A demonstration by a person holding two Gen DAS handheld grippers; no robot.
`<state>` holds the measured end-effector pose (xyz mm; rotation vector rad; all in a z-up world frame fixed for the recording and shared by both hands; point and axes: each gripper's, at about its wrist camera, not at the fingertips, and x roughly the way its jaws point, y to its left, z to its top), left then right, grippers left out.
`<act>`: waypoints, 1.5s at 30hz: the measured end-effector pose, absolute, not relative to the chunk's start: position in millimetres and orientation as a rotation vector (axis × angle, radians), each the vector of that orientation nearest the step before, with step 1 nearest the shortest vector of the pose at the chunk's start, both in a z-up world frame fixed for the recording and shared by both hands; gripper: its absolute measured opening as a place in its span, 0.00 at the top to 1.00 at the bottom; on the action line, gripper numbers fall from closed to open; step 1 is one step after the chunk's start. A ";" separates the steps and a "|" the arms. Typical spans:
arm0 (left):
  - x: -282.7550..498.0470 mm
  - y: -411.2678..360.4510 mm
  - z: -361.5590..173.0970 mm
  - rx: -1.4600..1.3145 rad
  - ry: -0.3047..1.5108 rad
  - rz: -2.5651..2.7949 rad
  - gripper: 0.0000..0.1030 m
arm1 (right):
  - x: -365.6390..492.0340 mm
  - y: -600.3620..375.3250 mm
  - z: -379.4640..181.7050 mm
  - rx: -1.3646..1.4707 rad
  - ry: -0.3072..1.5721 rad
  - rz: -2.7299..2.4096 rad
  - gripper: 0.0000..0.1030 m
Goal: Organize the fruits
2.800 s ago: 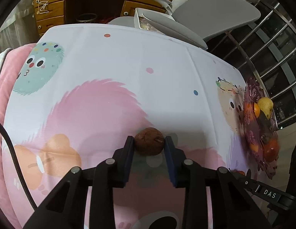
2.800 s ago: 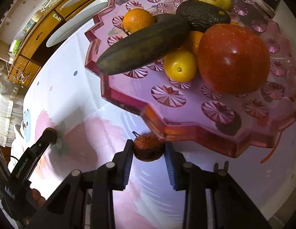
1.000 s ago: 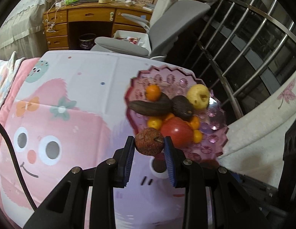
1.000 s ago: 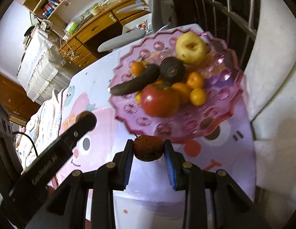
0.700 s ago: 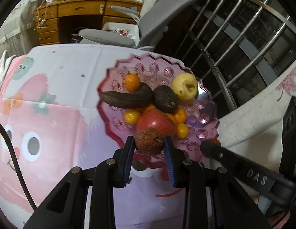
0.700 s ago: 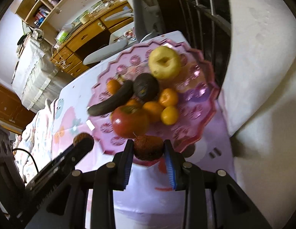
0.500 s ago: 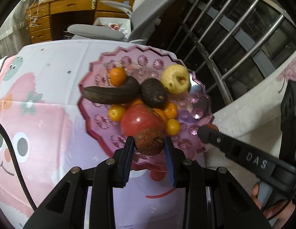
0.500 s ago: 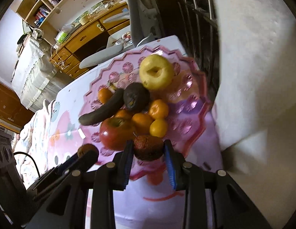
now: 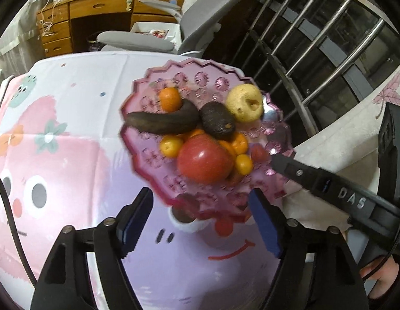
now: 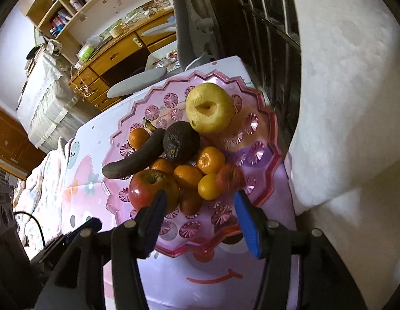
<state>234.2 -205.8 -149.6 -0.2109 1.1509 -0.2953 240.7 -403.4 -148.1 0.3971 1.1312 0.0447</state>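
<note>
Cartoon tablecloth (image 9: 78, 118) bears the pink plate (image 10: 267, 134) near its edge; both grippers (image 9: 200, 218) (image 10: 198, 215) gape wide, empty.

The left tongs (image 9: 200, 217) are matte black with silver screws, blue ribbed pads (image 9: 264, 226) and a thin black cable. The right tongs (image 10: 200, 217) match; seen from the left wrist, their arm carries white "DAS" lettering, bare fingers (image 9: 378, 276) beneath.

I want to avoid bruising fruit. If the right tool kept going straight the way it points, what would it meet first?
Probably the small brown fruit lying between the open right tool fingers on the pink plate, beside the red apple; depth is unclear.
</note>
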 end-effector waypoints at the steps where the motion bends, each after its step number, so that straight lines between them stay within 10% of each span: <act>1: 230.7 -199.1 -149.8 -0.212 1.154 -0.294 0.25 | 238.8 -402.0 -147.9 0.400 1.130 0.038 0.42; 22: 95.5 -19.5 -135.3 -0.084 1.298 -0.334 0.18 | 79.1 -224.8 -159.2 0.291 1.306 0.045 0.23; 45: 43.4 -24.7 33.5 -0.021 1.051 -0.248 0.10 | 5.5 -213.7 37.5 0.198 1.069 0.142 0.11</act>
